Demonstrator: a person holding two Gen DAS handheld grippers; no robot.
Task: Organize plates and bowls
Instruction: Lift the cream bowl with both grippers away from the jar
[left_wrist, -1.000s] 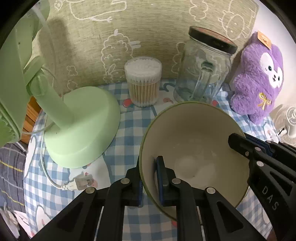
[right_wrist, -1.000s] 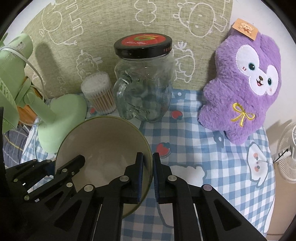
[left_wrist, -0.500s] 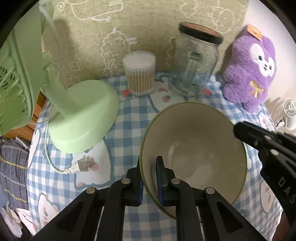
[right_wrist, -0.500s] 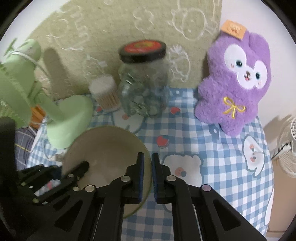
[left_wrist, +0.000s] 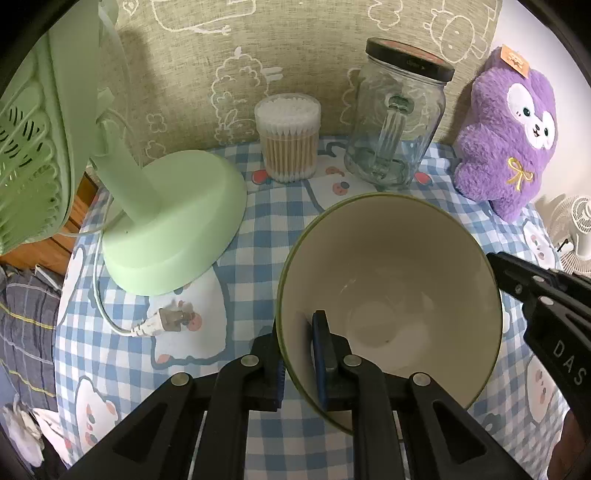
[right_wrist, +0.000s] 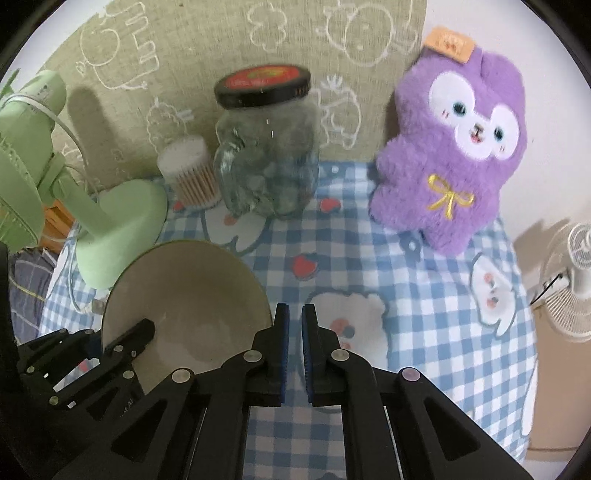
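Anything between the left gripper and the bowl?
Nothing visible: the left gripper clamps the rim of the bowl, one finger inside, one outside. Beyond the bowl stand a glass jar and a cotton swab tub.

2 wrist views, steeply down, close, sharing bowl (left_wrist: 388, 288)

Open checked cloth (right_wrist: 388, 266) lies right of the bowl (right_wrist: 192, 295); fan base (left_wrist: 173, 225), swab tub (left_wrist: 288, 144) and jar (left_wrist: 399, 122) crowd behind.
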